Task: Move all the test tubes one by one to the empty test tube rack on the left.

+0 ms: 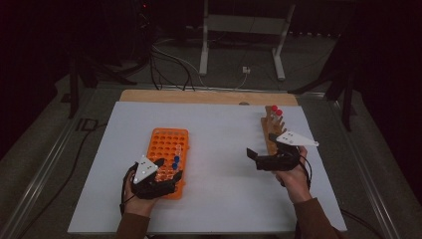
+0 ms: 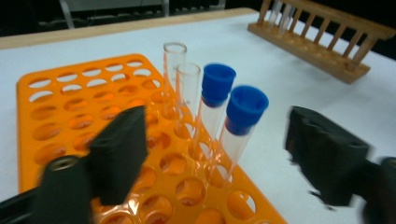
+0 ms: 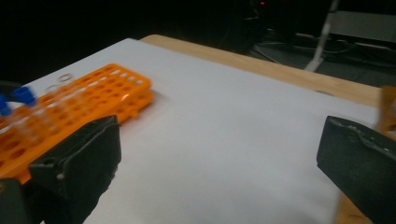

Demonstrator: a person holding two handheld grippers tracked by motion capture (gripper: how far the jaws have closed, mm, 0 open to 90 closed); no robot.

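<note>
- High view: nearest the camera, the left gripper (image 1: 169, 180) sits at the near end of the orange rack (image 1: 167, 145), jaws apart beside the blue-capped tubes (image 1: 175, 162); the right gripper (image 1: 255, 157) hovers open and empty over the white table (image 1: 224, 174), just beside the wooden rack (image 1: 273, 130) with red-capped tubes (image 1: 276, 110)
- Left gripper view: black jaws stand wide, not touching either blue-capped tube between them; two uncapped tubes (image 2: 181, 84) stand just behind
- Right gripper view: jaws spread wide with bare table between them, orange rack off to the left
</note>
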